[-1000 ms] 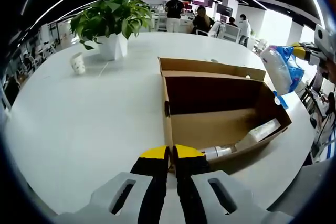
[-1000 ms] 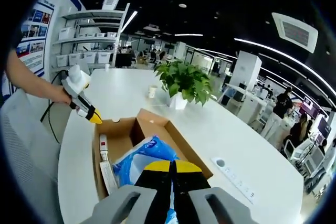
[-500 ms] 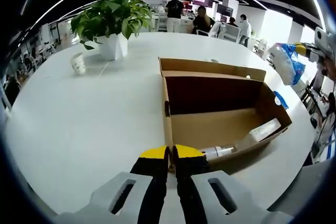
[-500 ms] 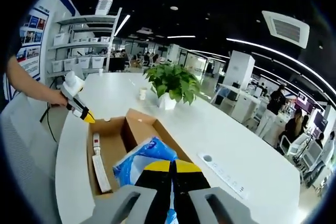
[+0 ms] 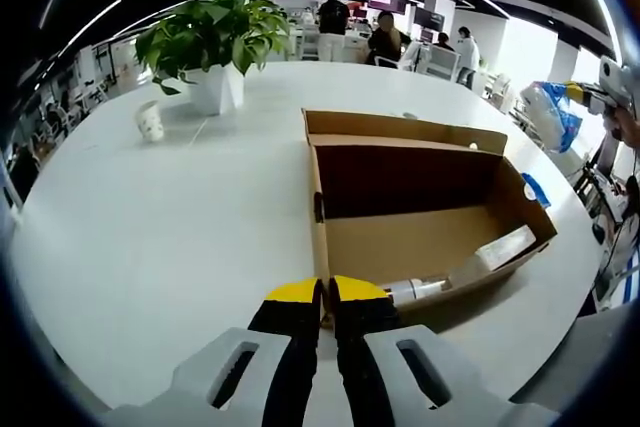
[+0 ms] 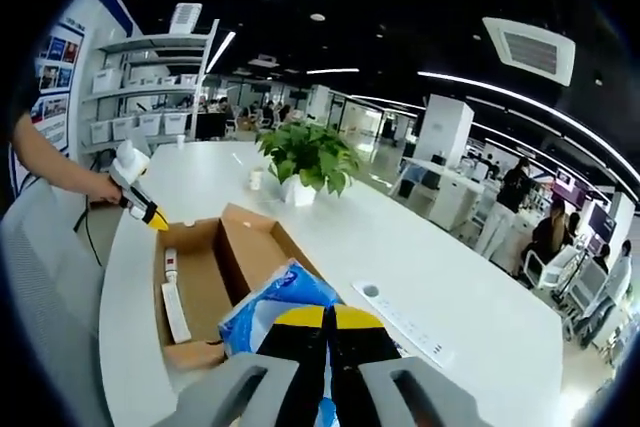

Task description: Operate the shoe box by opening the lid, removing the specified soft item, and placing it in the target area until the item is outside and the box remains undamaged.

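You've got a white table carrying the open box, a potted plant, a cup, and possibly a power strip.

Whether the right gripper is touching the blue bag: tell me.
Touching. In the right gripper view the right gripper has its jaws shut on the blue bag, lifted clear of the shoe box.

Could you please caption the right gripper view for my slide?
Right gripper lifts a blue-and-white soft pack clear of the open shoe box.

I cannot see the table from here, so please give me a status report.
Right hand-held gripper shut on blue soft pack, lifted beside the box. Left hand-held gripper shut at the shoe box near edge. Box open; tubes inside. Nothing in the way.
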